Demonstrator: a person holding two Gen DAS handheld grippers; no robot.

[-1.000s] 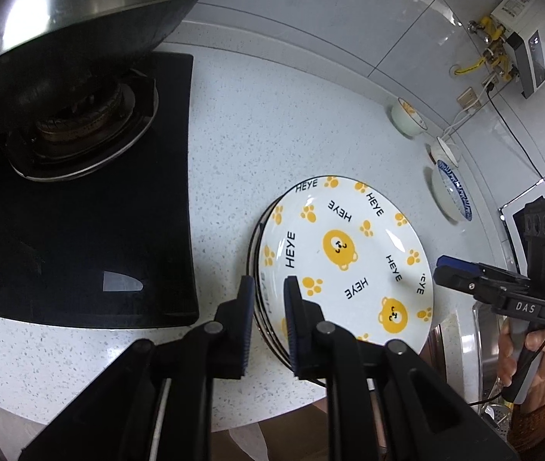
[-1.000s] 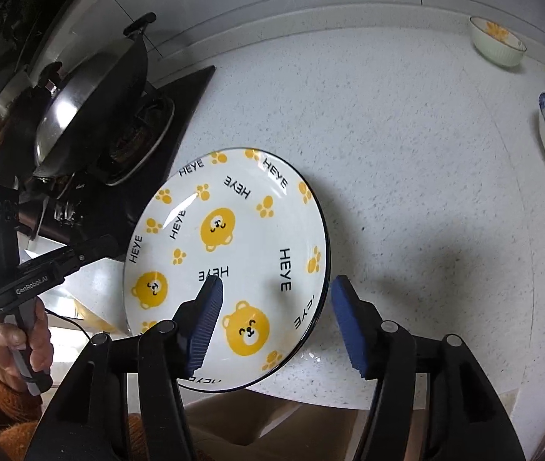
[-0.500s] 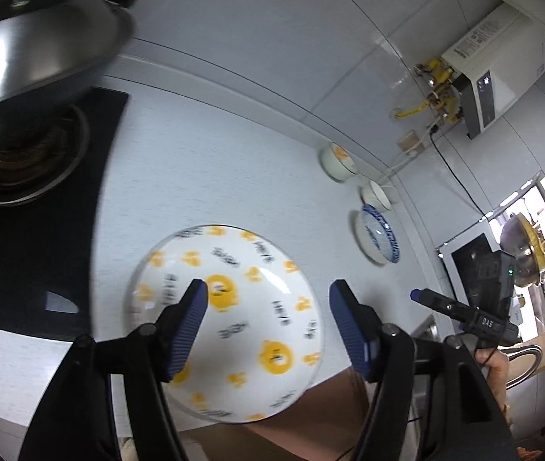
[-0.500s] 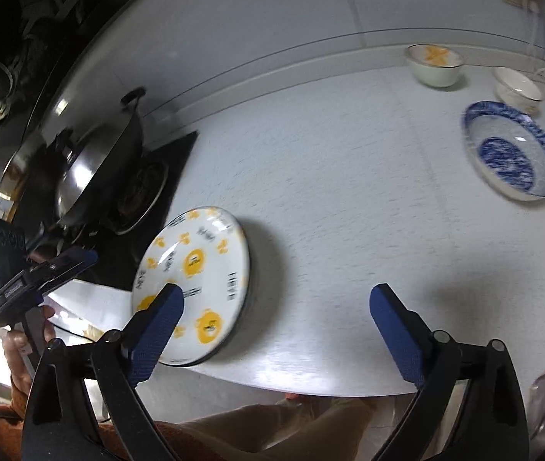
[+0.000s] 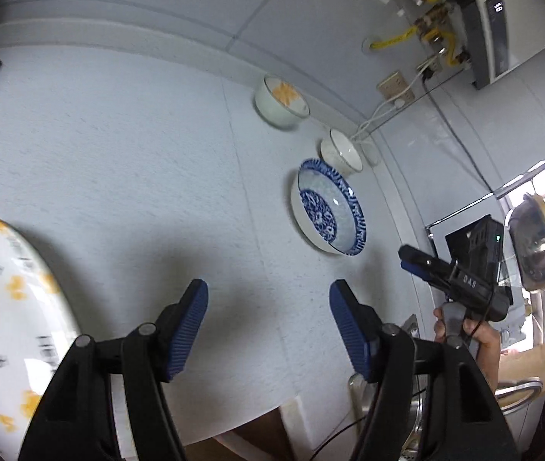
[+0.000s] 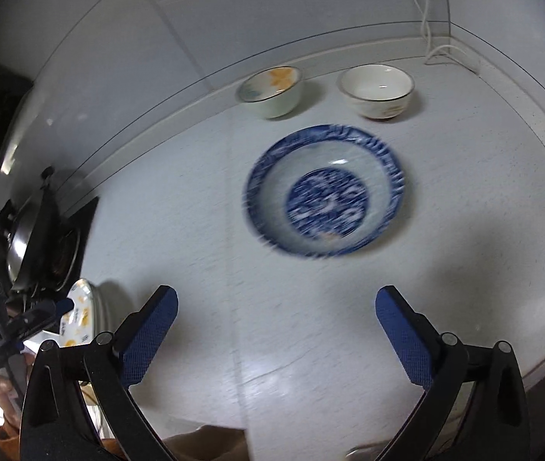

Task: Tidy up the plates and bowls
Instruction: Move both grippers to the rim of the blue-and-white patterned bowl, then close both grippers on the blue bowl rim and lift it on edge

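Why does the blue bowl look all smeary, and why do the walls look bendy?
In the right wrist view the blue bowl is streaked by motion blur, while the two small bowls behind it stay fairly sharp. In the left wrist view the bear plate at the edge is blurred too. Both views use fisheye lenses, so straight wall lines curve. Soft shadows darken the counter near the fingers.

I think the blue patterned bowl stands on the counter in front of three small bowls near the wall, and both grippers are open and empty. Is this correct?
Not quite: there are two small bowls, not three. The right wrist view shows the blue patterned bowl in front of the bowl with the orange pattern and the white bowl. The left gripper and right gripper are open and empty.
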